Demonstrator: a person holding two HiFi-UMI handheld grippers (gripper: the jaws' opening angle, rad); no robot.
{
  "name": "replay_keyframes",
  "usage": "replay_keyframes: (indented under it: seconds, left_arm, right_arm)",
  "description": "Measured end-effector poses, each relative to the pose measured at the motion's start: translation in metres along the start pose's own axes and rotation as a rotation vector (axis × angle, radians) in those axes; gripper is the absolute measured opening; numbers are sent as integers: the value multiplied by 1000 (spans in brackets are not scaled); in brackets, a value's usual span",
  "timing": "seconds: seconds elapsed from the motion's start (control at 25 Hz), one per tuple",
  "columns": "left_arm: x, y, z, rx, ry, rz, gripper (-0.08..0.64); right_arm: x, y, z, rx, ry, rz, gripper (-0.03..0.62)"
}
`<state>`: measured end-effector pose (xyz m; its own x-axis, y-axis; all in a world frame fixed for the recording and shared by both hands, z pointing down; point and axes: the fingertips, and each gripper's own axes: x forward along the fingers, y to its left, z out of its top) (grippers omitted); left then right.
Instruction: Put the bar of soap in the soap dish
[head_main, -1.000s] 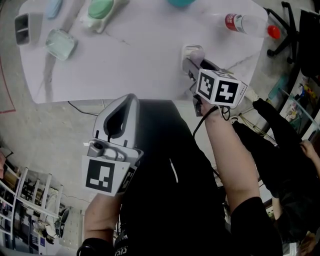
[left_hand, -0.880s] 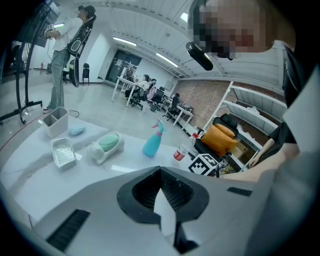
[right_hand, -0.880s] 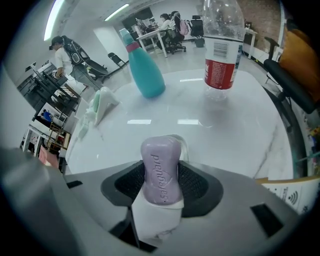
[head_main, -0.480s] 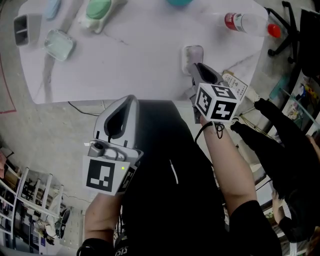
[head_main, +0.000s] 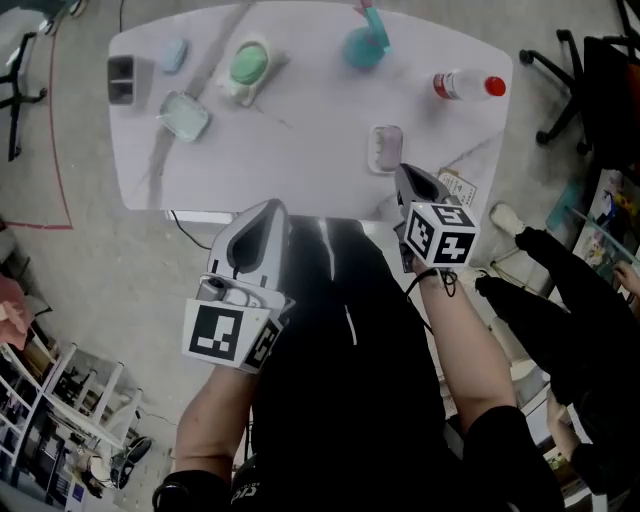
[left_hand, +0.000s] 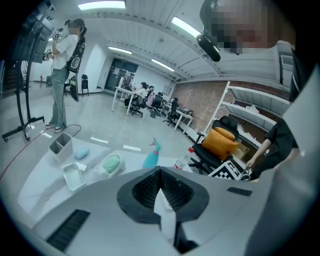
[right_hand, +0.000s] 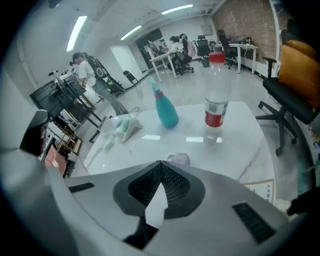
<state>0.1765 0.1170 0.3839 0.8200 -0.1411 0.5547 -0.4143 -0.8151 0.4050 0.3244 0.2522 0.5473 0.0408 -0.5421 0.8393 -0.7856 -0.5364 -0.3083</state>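
While both hands hang at the near edge, the counter (head_main: 300, 150) fills the upper half of the head view.

Left gripper (head_main: 262, 208): lower left of centre, over the counter's edge. Jaws together, nothing between them. It is well apart from the task's things.

Right gripper (head_main: 404, 172): right of centre, pointing up the frame. Its jaws have just been closing and now stand together. Its own view shows nothing between them.

Soap dish (head_main: 371, 150): on the counter just beyond the right gripper's tips, up and slightly left in the frame. It appears clear of them. In the right gripper view it shows directly above the point where the jaws meet. Its long axis runs up and down the head view, roughly in line with that gripper.

Bar of soap (head_main: 387, 145): pale lilac, lying inside the dish and lengthwise along it.

Assessment: placement appears complete. The right hand is much the nearer. Any correction would go straight ahead along the dish's length. Otherwise that gripper only needs to draw back down the frame.
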Motion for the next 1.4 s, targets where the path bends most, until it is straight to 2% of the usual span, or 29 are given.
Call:
replay_keyframes:
  seconds: [0.28,0.52,0.64,0.76,0.88,1.12,1.28,1.4]
  left_arm:
    - [-61,-28,67,78,-79,-52,8]
    - [-128,-58,112,172,-167,-159,8]
    - [-162,-68,129,199,-210,-219,8]
    - [-193,-87,142,238,-270,-313,8]
    - [-226,-101,150,267,-297,-354,8]
    - [-283,-113,171,298,-371,-340,8]
    - [-311,-110,173,317,-386,-260,8]
    - [-330,-117,179,334,-442,-245,8]
  right_arm:
    - [-110,65,46,-77,-182,76,18]
    - [-199,140,68,-181,-349,52,18]
    - [-242,177,72,-197,-429,43,17]
    - [-287,207,74,-191,-514,27,17]
    - [-334,233,74,-209,-590,21,18]
    - [-412,266,78,-216,-751,24,18]
    - [-452,276,72,-290,-816,9,18]
    - [-473,277,66,-336,-843,-5,18]
